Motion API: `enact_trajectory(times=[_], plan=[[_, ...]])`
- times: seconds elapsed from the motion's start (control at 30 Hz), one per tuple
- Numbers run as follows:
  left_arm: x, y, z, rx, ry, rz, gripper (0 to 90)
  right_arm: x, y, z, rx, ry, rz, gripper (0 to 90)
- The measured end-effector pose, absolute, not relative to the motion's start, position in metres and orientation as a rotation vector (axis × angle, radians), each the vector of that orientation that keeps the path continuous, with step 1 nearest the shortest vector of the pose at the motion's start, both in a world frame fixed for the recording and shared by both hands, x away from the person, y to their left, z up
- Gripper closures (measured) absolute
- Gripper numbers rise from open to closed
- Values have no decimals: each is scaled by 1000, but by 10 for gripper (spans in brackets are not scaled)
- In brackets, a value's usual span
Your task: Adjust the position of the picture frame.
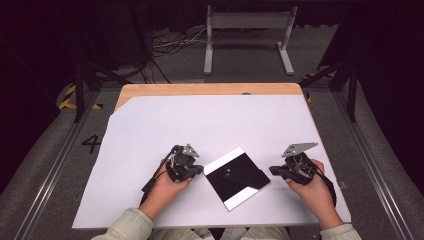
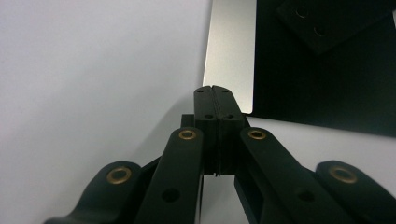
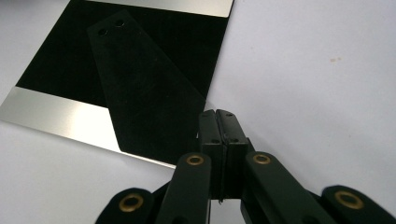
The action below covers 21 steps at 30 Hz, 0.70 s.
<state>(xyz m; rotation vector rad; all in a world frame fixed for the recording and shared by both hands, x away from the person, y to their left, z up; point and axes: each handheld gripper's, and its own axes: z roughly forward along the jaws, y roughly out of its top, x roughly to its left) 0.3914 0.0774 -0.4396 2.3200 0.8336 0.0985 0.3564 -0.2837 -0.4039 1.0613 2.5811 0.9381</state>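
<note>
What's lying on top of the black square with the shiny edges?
A flat black piece with two small holes lies on the black square plate. It hides part of the plate's middle and one silver strip; nothing beneath it shows.

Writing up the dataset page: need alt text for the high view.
A person's two hands hold shut grippers, left gripper and right gripper, either side of a black plate with silver edges on a white sheet covering a wooden table.
</note>
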Motion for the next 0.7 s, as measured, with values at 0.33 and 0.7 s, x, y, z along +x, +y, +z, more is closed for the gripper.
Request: enact_trajectory(times=[0.33,0.7], plan=[[402,65,-438,2279,861,106,900,355,-287,-407,1096,2571,882,900],[396,81,-419,2196,870,141,892,353,-284,-417,1123,2605,795,900]])
